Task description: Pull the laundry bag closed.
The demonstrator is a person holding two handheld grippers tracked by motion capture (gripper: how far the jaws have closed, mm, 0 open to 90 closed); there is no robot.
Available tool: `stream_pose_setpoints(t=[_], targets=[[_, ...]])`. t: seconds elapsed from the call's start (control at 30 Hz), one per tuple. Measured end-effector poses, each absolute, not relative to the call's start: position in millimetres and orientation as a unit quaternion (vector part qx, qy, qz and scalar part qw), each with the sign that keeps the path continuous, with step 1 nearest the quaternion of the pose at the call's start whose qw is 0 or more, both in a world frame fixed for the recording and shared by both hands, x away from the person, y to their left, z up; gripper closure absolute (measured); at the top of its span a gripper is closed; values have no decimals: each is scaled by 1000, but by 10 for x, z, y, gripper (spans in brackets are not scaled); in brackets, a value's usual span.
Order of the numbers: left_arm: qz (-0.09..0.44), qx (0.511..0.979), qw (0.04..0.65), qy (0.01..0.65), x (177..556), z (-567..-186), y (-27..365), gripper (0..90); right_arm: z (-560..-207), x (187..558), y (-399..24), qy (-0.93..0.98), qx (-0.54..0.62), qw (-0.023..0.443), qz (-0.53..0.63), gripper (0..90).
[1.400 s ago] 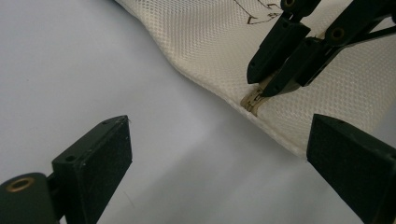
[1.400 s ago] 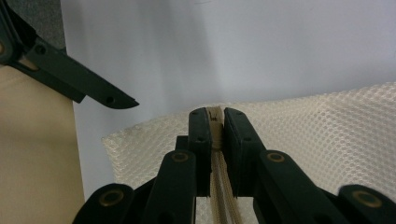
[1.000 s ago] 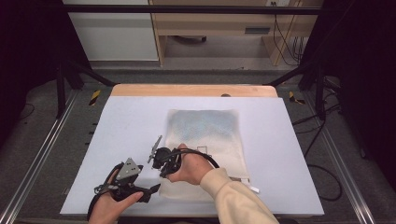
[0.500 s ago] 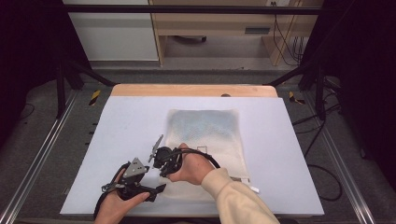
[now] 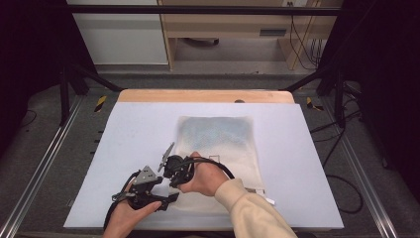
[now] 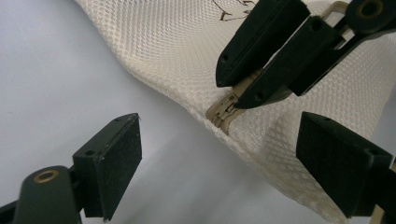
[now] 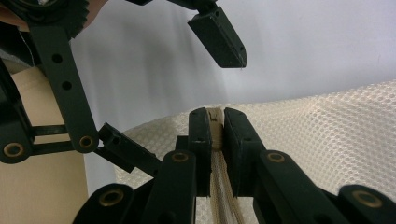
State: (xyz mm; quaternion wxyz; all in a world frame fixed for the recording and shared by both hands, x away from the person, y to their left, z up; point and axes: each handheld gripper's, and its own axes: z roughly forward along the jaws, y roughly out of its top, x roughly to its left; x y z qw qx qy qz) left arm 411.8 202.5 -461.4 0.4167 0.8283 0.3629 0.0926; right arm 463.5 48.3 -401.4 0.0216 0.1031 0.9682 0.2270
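One pale grey desk (image 5: pixel 124 148), wooden far edge; grey floor, light cabinets behind. Left claw (image 6: pixel 224 154) spread, closing slightly, shifted nearer than before toward cream mesh zip bag (image 5: pixel 218 144) at desk centre. Right claw (image 7: pixel 215 126) pinching beige zipper (image 6: pixel 223 108).

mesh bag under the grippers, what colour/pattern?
Cream-white honeycomb mesh bag with a beige zipper; clearest in the left gripper view.

Pale grey tabletop (image 5: pixel 138 129) with wooden far edge (image 5: pixel 205 95), grey floor (image 5: pixel 44 163) around it, metal rails (image 5: pixel 37 176) left and right. Wooden desk (image 5: pixel 228 25) far, white cabinet (image 5: pixel 119 34) far left, cables (image 5: pixel 302 34) far right.
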Motion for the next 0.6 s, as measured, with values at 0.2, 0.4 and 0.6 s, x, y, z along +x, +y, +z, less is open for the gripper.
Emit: stream_pose_setpoints(t=[0.2, 0.4, 0.6], targets=[[88, 831, 417, 358, 4121, -4625, 2009, 184, -4004, 4637, 473, 968, 102, 23, 227, 819], [84, 830, 420, 357, 4127, -4620, 2006, 194, -3988, 4639, 461, 968, 105, 22, 229, 819], [70, 828, 428, 355, 4138, -4621, 2008, 213, -3977, 4643, 454, 966, 108, 22, 233, 819]])
